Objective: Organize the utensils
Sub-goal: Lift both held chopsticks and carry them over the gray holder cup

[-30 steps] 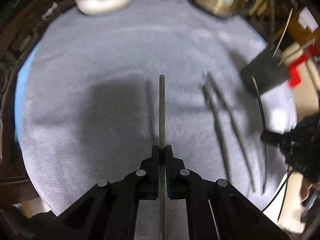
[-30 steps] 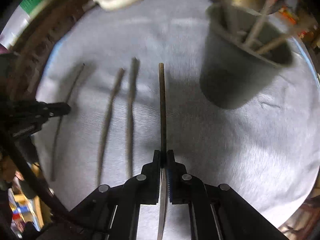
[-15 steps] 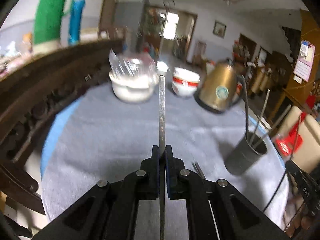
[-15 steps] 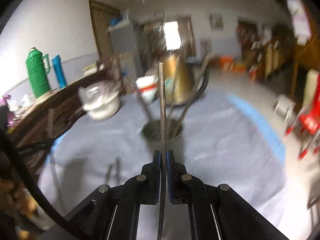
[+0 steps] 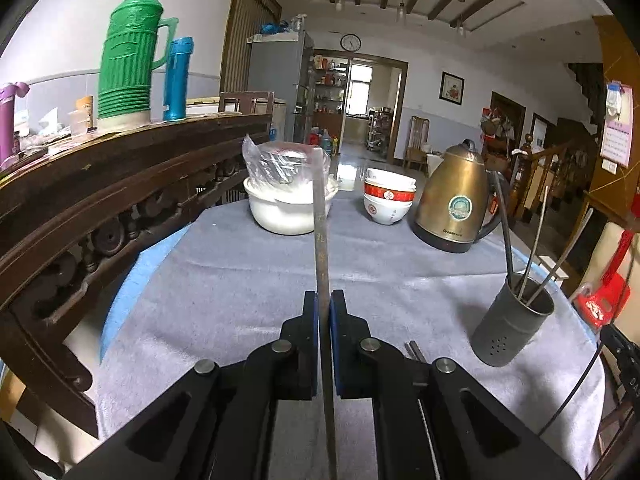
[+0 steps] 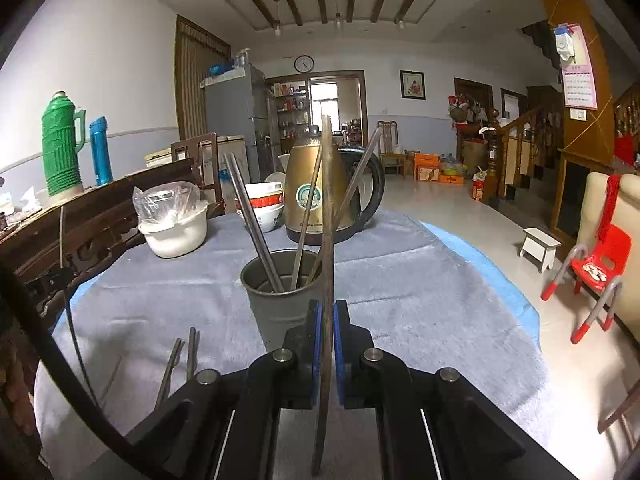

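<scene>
Left claw (image 5: 324,300) clamped tight on a single chopstick (image 5: 321,216), grey metal with small characters along it, sticking forward and up past the jaws, tip reaching in front of the white bowl (image 5: 286,210) that has a clear plastic bag in it. Right claw (image 6: 324,308) likewise pinched on its own chopstick (image 6: 327,208), darker and brownish, pointing up, lined up in front of the holder (image 6: 276,300) and the kettle (image 6: 316,196) in that view. Holder is a grey metal cup standing upright on the table (image 5: 224,280), which is covered with a grey towel over a blue cloth; several chopsticks stand in it, leaning against the rim at different angles. In the left view the holder (image 5: 508,328) sits to the right of the claw, well apart from it; in the right view it is just ahead of the claw. Two more chopsticks (image 6: 180,356) lie flat on the towel to the left of the right claw, side by side, near each other. Stacked red-and-white bowls (image 5: 387,196) stand between the white bowl and the brass kettle (image 5: 454,200) at the far edge of the table. Green thermos (image 5: 128,60) and blue flask (image 5: 178,78) stand on a dark carved wooden sideboard (image 5: 100,200) left of the table. Red child's chair (image 6: 596,276) on the floor to the right.
</scene>
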The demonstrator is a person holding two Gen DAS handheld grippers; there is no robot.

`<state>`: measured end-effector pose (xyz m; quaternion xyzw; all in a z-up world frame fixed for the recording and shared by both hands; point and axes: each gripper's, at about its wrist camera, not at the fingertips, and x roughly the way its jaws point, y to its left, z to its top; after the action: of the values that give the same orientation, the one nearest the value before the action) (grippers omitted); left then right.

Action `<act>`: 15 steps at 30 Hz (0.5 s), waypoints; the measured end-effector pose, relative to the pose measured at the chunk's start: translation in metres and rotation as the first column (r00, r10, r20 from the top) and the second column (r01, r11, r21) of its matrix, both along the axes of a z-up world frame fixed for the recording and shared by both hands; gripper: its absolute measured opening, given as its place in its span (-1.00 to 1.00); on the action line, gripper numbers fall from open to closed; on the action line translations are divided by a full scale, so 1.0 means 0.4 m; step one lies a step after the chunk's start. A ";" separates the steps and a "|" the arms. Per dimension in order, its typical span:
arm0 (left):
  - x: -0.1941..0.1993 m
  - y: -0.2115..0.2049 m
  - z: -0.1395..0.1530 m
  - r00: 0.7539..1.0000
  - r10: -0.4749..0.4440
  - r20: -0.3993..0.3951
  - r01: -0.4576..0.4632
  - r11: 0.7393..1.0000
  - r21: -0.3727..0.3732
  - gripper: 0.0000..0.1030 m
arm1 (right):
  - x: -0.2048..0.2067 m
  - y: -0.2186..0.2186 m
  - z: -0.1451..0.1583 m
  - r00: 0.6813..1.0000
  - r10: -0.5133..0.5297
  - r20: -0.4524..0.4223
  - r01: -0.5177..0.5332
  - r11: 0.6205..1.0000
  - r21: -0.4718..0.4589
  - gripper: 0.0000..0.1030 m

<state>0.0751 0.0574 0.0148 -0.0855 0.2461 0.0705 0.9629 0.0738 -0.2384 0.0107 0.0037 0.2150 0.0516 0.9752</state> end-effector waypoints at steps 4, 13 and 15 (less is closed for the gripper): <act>-0.043 0.023 0.008 1.000 -0.001 0.002 0.001 0.999 -0.036 -0.87 | -0.054 -0.016 0.013 1.000 0.003 -0.002 -0.003 1.000 0.006 -0.87; -0.094 0.047 0.016 1.000 0.002 0.002 -0.002 0.997 -0.080 -0.85 | -0.100 -0.049 0.020 0.999 0.000 -0.039 0.003 0.998 0.061 -0.87; -0.101 0.057 0.015 1.000 0.007 -0.002 -0.007 0.995 -0.103 -0.85 | -0.101 -0.055 0.021 0.999 -0.001 -0.048 0.005 0.997 0.081 -0.87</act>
<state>0.0347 0.0801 0.0207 -0.1357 0.2499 0.0614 0.9568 0.0335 -0.2603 0.0192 0.0448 0.2361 0.0588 0.9689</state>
